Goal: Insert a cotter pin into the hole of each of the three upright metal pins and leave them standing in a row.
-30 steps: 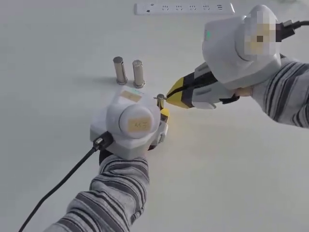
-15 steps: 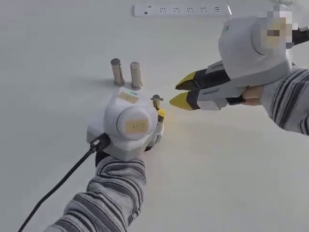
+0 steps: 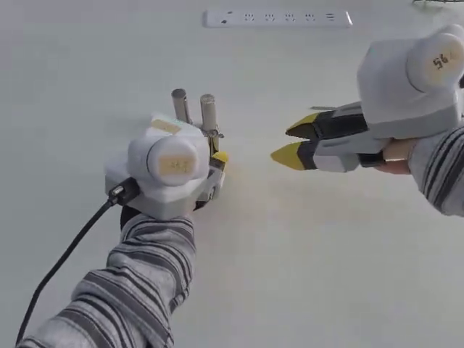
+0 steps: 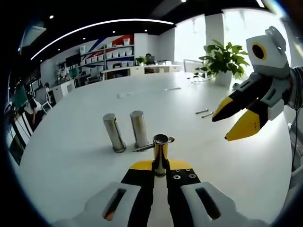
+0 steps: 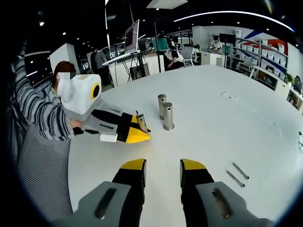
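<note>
Pin is standing gripped in the left tongs at frame centre; the right tongs are gaping empty.

The desk is lit brightly and evenly from above; only faint, soft shadows are cast. In the gripper views, edges are bent by fisheye distortion, and the window is blown out by daylight.

White table, two upright metal pins upper left, power strip at top edge, two loose cotter pins.
</note>
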`<move>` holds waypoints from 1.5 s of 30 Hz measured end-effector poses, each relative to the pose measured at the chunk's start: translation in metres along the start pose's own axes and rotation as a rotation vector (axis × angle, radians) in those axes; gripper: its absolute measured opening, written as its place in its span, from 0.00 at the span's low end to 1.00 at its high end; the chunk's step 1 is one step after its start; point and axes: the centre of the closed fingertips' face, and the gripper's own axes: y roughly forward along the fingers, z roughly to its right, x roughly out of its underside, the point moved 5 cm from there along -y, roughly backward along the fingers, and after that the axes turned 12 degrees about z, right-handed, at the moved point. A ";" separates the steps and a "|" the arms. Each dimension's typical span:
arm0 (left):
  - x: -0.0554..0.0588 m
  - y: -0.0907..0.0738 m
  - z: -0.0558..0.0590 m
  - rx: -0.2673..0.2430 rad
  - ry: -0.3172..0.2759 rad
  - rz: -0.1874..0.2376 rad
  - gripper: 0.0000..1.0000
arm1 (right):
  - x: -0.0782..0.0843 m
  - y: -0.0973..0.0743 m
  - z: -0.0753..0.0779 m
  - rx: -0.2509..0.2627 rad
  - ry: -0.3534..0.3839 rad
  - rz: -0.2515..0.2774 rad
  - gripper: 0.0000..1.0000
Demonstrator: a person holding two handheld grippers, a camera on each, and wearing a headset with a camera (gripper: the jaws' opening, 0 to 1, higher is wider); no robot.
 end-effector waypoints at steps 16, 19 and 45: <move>0.003 0.003 -0.025 -0.020 -0.002 -0.020 0.05 | 0.009 0.000 -0.003 0.021 0.014 -0.009 0.25; 0.003 0.004 -0.027 -0.018 -0.005 -0.017 0.05 | 0.009 0.000 -0.003 0.024 0.019 -0.007 0.25; 0.009 0.004 -0.027 -0.009 -0.036 -0.023 0.09 | 0.014 0.006 0.001 0.031 0.041 -0.014 0.26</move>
